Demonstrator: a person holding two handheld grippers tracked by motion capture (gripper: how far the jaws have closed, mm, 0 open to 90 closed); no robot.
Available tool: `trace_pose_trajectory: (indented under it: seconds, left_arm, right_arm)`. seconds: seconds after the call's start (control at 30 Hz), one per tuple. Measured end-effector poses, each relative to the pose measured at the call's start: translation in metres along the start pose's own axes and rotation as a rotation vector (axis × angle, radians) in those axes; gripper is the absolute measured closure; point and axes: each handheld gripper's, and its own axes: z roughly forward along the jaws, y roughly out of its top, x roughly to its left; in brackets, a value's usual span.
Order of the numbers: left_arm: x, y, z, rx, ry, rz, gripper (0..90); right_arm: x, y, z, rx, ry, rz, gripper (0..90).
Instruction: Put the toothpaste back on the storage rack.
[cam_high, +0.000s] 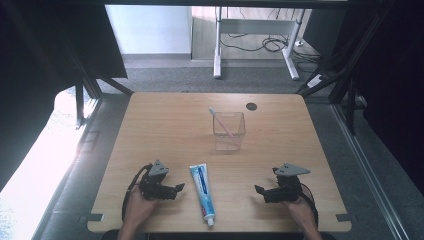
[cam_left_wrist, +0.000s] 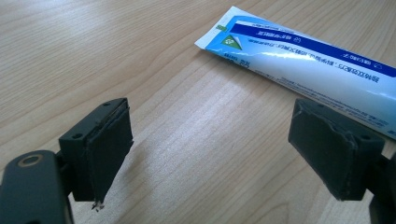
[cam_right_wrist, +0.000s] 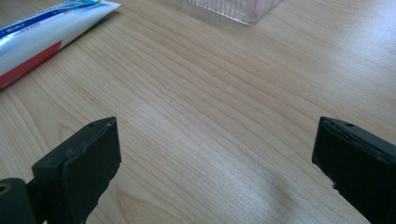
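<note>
We see the toothpaste tube (cam_high: 203, 193) lying on the counter (cam_high: 165, 125) between both tongs, the cup (cam_high: 229, 131) behind it holding a toothbrush (cam_high: 220, 121).

Light wood-grain table (cam_high: 165, 125), with a dark round hole (cam_high: 251, 106) near its far edge. On it: a clear square container (cam_high: 229, 131) toward the far centre, and a white-and-blue toothpaste tube (cam_high: 203, 192) lying flat at the near centre.
</note>
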Motion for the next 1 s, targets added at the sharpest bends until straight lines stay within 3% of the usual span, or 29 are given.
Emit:
trace_pose_trajectory:
  seconds: [0.17, 0.33, 0.43, 0.57, 0.67, 1.0]
  left_arm:
    - [-0.004, 0.003, -0.001, 0.005, -0.012, 0.001, 14.3]
    - [-0.011, 0.008, -0.003, 0.013, -0.033, 0.014, 21.5]
    - [-0.014, 0.011, -0.004, 0.010, -0.046, 0.010, 31.4]
    - [-0.015, 0.013, -0.006, -0.014, -0.121, -0.039, 44.4]
    - [-0.016, 0.014, -0.005, -0.011, -0.153, -0.048, 52.6]
    - [-0.035, 0.026, -0.003, 0.012, -0.180, 0.017, 78.3]
  right_arm:
    - [-0.001, -0.003, 0.001, 0.009, -0.004, -0.003, 1.7]
    - [-0.001, -0.004, 0.001, 0.006, -0.004, -0.001, 1.7]
    - [0.000, -0.004, 0.002, 0.004, -0.006, -0.006, 1.7]
    - [-0.001, -0.004, 0.001, 0.004, -0.015, -0.008, 1.7]
    - [-0.003, -0.005, 0.000, 0.004, -0.025, -0.008, 1.7]
    - [-0.004, -0.006, 0.000, 0.015, -0.040, -0.009, 1.8]
